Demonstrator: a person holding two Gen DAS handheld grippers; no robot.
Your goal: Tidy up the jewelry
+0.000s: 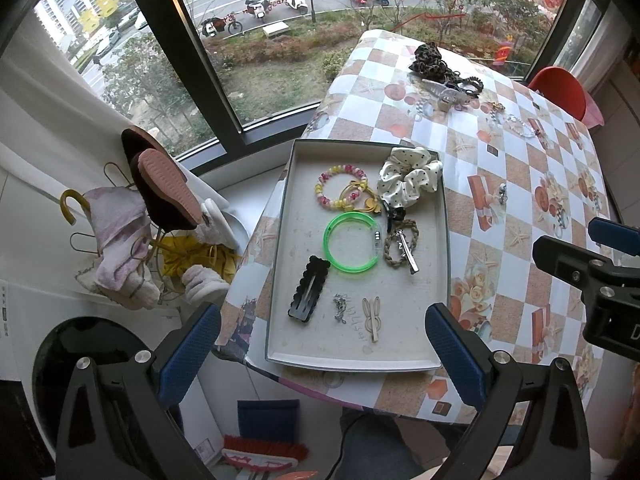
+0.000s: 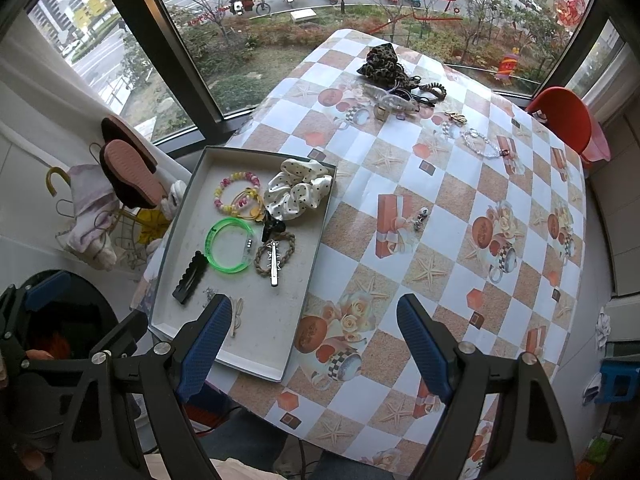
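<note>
From my right wrist view, my right gripper's left finger (image 2: 206,338) covers part of the wooden rabbit clip (image 2: 236,316) and the small silver chain (image 2: 209,294) in the tray (image 2: 280,344). The small charm (image 2: 420,216) on the tablecloth is too tiny to identify. In my left wrist view, my right gripper (image 1: 600,272) is cut off by the frame's right edge.

The left hand-held gripper (image 1: 324,356) has a black plastic frame of angular struts with triangular cut-outs, silver round-headed screws at the joints, and two long fingers faced with blue textured pads (image 1: 454,354). The right hand-held gripper (image 2: 316,344) is built the same.
</note>
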